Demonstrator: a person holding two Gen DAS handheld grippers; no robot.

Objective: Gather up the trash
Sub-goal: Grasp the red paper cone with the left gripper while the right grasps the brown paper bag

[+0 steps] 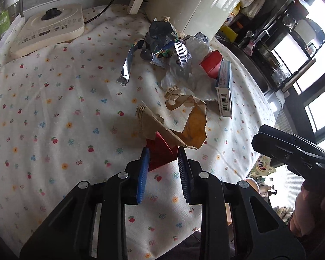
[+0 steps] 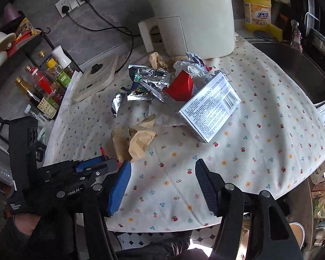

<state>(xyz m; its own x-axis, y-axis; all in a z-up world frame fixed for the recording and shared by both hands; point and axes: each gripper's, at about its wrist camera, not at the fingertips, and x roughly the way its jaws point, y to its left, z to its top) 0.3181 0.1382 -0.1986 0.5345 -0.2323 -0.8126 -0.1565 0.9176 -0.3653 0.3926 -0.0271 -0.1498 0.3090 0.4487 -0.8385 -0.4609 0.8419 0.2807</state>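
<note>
My left gripper (image 1: 163, 150) is shut on a piece of red paper (image 1: 158, 161) that lies on the flowered tablecloth (image 1: 65, 108), just under a crumpled brown paper bag (image 1: 184, 119). In the right wrist view the left gripper (image 2: 110, 162) shows at the lower left, red scraps poking out at its tips. My right gripper (image 2: 163, 164) is open over bare cloth with nothing between its fingers. Beyond lie the brown bag (image 2: 136, 138), silver foil wrappers (image 2: 151, 84), a red box (image 2: 182, 84) and a white printed carton (image 2: 210, 106).
A white appliance (image 2: 192, 15) stands at the back of the table, a flat cream cooker (image 2: 95, 80) to its left. Sauce bottles (image 2: 43, 86) crowd the left edge. A steel sink (image 2: 292, 71) lies to the right, with a yellow detergent bottle (image 2: 257, 8) behind it.
</note>
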